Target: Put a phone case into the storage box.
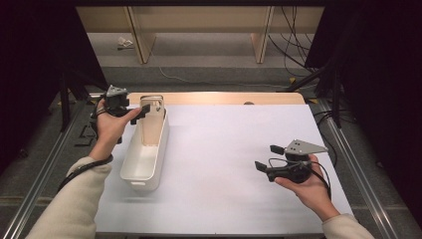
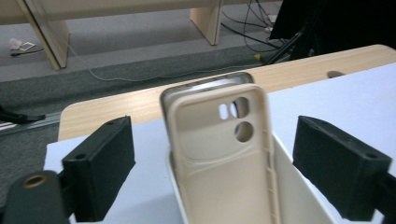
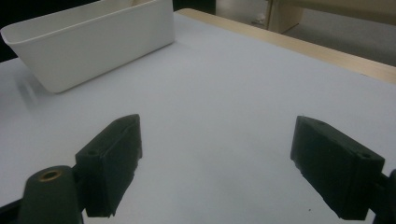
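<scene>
- Two grippers sit at a white table – no brand, label or writing can be read on anything.
- The left gripper is held level at the far end of the white bin, its jaws spread wide either side of the beige phone case without touching it.
- The case stands upright inside the bin's far end.
- The right gripper, well to the right of the bin, points toward it – jaws apart, nothing between them.
</scene>
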Action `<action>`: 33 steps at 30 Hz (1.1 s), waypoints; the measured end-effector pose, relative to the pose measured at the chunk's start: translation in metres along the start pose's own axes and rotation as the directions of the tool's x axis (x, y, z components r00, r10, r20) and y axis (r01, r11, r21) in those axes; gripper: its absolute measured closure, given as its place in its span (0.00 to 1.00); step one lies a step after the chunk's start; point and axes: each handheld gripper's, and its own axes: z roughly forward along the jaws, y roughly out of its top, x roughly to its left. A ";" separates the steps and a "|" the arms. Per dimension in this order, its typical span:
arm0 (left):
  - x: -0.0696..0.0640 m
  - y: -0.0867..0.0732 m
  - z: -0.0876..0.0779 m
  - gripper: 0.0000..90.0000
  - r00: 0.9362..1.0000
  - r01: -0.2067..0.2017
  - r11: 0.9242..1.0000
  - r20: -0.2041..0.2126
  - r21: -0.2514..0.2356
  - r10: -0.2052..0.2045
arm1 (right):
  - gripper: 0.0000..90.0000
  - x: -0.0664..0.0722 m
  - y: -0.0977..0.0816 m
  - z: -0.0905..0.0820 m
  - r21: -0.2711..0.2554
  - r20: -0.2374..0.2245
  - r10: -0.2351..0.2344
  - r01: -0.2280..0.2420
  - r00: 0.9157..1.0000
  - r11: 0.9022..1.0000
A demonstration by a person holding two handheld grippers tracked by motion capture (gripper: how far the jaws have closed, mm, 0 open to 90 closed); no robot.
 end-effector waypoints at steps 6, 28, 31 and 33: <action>-0.017 -0.010 -0.020 0.08 0.998 -0.028 0.999 0.057 -0.022 0.029 | 0.19 0.000 0.000 0.000 0.000 0.000 0.003 -0.003 1.000 1.000; -0.048 -0.041 -0.056 0.01 0.985 -0.091 0.995 0.143 -0.034 0.095 | 0.19 0.000 0.000 0.000 -0.002 0.002 0.006 -0.006 1.000 1.000; -0.053 -0.044 -0.060 0.01 0.983 -0.097 0.994 0.153 -0.040 0.102 | 0.19 -0.001 0.000 0.000 -0.002 0.002 0.006 -0.006 1.000 1.000; -0.056 -0.046 -0.062 0.01 0.981 -0.103 0.993 0.161 -0.049 0.110 | 0.19 -0.001 0.000 0.000 -0.001 0.003 0.006 -0.006 1.000 1.000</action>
